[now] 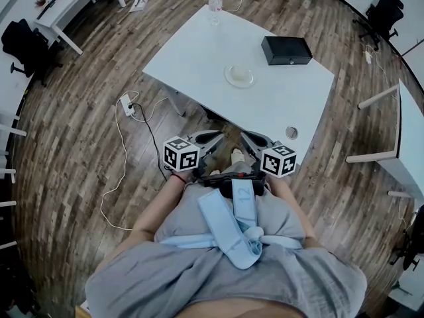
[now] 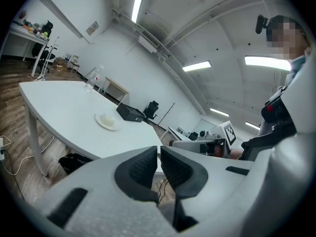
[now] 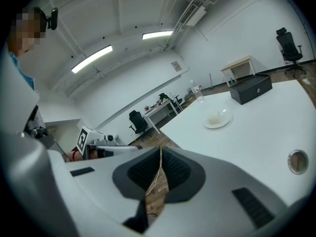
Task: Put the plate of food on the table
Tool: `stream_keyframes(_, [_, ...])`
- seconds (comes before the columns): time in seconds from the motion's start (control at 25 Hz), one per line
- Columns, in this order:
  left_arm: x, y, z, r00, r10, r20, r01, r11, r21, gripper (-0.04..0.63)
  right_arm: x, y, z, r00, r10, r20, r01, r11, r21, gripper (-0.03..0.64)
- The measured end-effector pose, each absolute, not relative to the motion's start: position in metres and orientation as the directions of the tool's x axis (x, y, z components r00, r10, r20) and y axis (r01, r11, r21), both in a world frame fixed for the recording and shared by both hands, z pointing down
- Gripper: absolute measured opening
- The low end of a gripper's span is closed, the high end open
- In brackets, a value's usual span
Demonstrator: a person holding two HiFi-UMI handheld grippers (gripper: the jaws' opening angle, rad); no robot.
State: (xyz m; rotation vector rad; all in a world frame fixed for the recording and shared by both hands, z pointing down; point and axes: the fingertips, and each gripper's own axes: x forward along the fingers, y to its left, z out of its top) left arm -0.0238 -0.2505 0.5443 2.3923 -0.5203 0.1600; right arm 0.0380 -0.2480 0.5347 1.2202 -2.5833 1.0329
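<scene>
A small plate of food (image 1: 239, 76) rests on the white table (image 1: 199, 52) near its middle; the same plate (image 2: 107, 121) shows in the left gripper view, and the plate (image 3: 217, 118) again in the right gripper view. Both grippers hang close to my body, short of the table's near edge. My left gripper (image 1: 217, 138) (image 2: 158, 166) is shut with nothing between its pads. My right gripper (image 1: 246, 138) (image 3: 160, 173) is shut and empty too. The two grippers point toward each other.
A black box (image 1: 286, 50) lies at the table's right, a water bottle (image 1: 214, 2) at its far end, a round cable hole (image 1: 291, 132) by the near right corner. A power strip and cables (image 1: 127, 103) lie on the wooden floor. Other desks (image 1: 404, 138) and chairs (image 1: 23, 45) stand around.
</scene>
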Motion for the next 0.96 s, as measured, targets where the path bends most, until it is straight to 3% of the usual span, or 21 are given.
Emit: stream_keyframes(0.96, [-0.019, -0.249, 0.539, 0.926, -0.307, 0.22, -0.377, -0.707, 0.598, 0.035, 0.046, -0.243, 0.531, -0.639, -0.681, 0.357, -0.736, 0.406, -0.542, 0.035])
